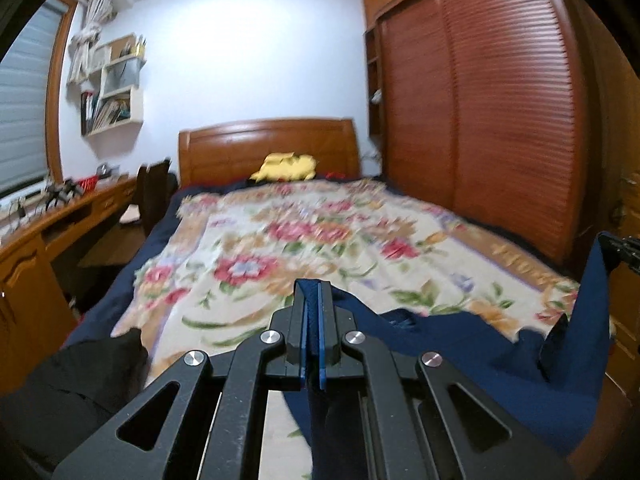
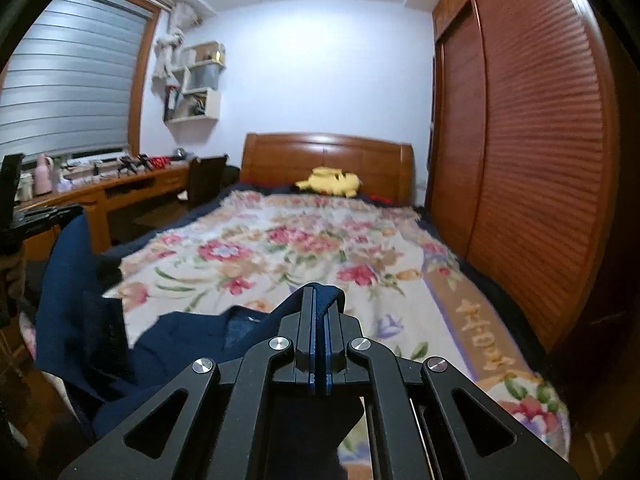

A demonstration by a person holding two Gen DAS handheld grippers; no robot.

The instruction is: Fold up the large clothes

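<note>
A bedroom with pale walls holds a bed [image 1: 120, 312] covered by a floral blanket [image 1: 280, 248], stretching ahead of both hand-held grippers toward a wooden headboard [image 2: 328, 160]. A yellow plush toy [image 2: 330, 182] lies at the far end, just in front of the headboard. A louvered wooden wardrobe [image 1: 500, 112] runs along the right of the bed, and a wooden desk [image 2: 132, 184] cluttered with small items stands to the left beneath a window blind [image 2: 68, 80]. White wall shelves [image 1: 116, 88] hang above the desk's far end.

The left hand-held gripper [image 1: 314, 312] has its jaws closed on a fold of a navy blue garment [image 1: 460, 356], the cloth pinched between its blue pads. The right hand-held gripper [image 2: 320, 320] is likewise clamped on the same garment, with fabric bunching over its tips.

The garment hangs between the two hand-held grippers over the near end of the bed, sagging across the blanket's edge. From the left wrist view it spreads rightward and rises to the right hand-held gripper at the frame's edge; from the right wrist view it drapes leftward and climbs to the other one.
</note>
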